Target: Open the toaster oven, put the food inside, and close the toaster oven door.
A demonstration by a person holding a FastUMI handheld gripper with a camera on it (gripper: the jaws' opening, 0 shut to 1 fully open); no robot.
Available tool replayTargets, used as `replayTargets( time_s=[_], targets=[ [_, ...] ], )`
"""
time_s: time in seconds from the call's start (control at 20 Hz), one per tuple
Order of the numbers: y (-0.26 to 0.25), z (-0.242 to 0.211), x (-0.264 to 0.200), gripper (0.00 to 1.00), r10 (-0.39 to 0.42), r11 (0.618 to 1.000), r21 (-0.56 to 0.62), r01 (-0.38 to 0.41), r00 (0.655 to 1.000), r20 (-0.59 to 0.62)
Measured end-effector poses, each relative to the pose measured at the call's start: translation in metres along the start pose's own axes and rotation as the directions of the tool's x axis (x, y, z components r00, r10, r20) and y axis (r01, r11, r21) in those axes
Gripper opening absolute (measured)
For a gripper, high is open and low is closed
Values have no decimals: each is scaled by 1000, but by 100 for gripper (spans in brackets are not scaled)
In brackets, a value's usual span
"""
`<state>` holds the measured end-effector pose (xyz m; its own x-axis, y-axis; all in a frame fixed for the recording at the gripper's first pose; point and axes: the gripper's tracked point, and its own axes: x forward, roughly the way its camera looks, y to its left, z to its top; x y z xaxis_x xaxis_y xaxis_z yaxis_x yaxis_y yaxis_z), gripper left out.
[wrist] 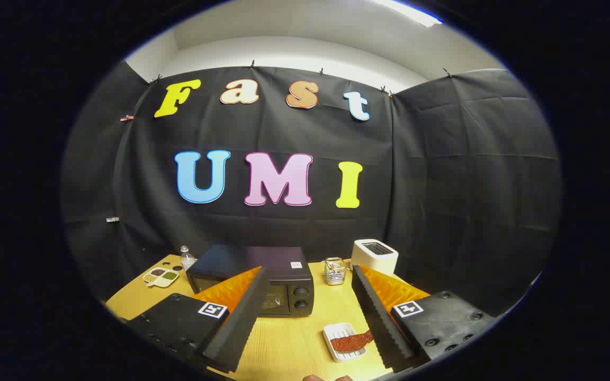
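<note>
We've got the claw (307,312) hanging above the yellow wooden tabletop (289,338) with its two fingers spread wide and nothing between them but open space. Straight ahead, partly behind the left finger, sits the black toaster oven (284,278), door shut, its two round knobs on the right side of the front. The food (351,342), a reddish-brown strip, lies on a small white ribbed tray (341,341) close to us, just inside the right finger, its end poking over the tray's edge. Well beyond that, near the back wall, we see a white pop-up toaster (374,255) and just left of it a little wire basket (334,271). Off to the far left there's a divided dish (161,276) holding bits of something, and a clear bottle (187,258) standing just behind it.
</note>
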<state>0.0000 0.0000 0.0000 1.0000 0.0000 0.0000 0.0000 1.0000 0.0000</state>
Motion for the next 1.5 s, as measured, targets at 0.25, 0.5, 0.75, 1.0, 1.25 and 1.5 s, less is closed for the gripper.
replayTargets(
  time_s=[0.25, 0.5, 0.75, 1.0, 1.25, 1.5],
  targets=[
    [6, 2, 11, 97, 19, 1000, -18, -19, 1000, -7],
    [11, -9, 28, 97, 39, 999, 0, -39, 999, -33],
    [21, -18, 38, 98, 73, 997, 4, -73, 996, -45],
    [36, -22, 46, 97, 114, 993, -3, -114, 992, -54],
    [58, -37, 50, 97, 160, 987, -10, -162, 983, -94],
    [93, -49, 69, 97, 210, 977, -17, -213, 971, -115]
  ],
)
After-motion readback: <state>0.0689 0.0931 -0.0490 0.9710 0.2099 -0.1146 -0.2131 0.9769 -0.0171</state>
